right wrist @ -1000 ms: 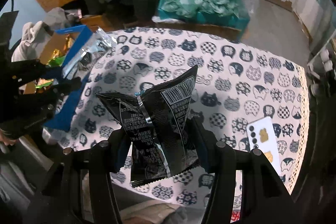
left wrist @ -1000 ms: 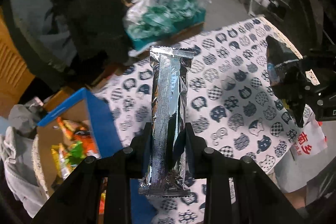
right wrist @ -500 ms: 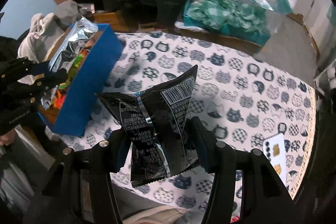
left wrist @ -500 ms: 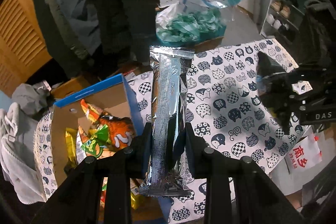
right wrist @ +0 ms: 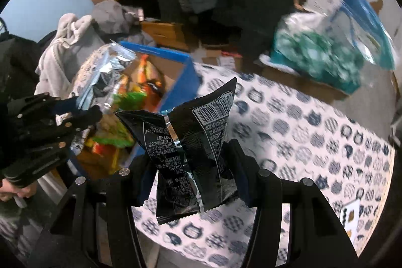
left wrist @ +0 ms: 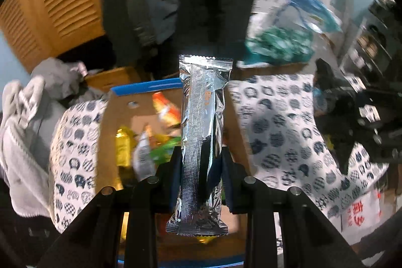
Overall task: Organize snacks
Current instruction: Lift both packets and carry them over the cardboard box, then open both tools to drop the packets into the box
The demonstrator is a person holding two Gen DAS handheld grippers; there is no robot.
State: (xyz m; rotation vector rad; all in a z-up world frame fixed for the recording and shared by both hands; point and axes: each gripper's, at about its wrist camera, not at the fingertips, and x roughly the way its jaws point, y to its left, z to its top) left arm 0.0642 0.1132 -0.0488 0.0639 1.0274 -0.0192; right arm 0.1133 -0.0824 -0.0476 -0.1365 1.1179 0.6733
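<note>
- Left gripper (left wrist: 198,172) is clamped on a long silver foil snack bar (left wrist: 201,142), which stands upright between the black fingers and reaches above and below them.
- Right gripper (right wrist: 193,165) is clamped on a crumpled black snack packet (right wrist: 191,142) with a white barcode and printed text; the packet bulges out above and below the fingers.
- Seen from the right wrist, the left gripper (right wrist: 83,117) holds its silver bar over the blue cardboard box (right wrist: 186,77).
- The blue cardboard box is the landmark: it is open and holds a jumble of orange, yellow and green snack packets (left wrist: 155,137).
- The silver bar hangs above the box's inside; the black packet hangs just beside the box's right wall, over the cat-print tablecloth (right wrist: 314,142).
- The box rests on that tablecloth, at its left end.
- Beyond the cloth, well to the right of the box, sits a clear bag of teal-wrapped sweets (right wrist: 324,54).
- Left of the box lies a heap of grey clothing (left wrist: 27,117).
- Behind the box hang dark garments, with a slatted wooden door (left wrist: 57,1) to their left.
</note>
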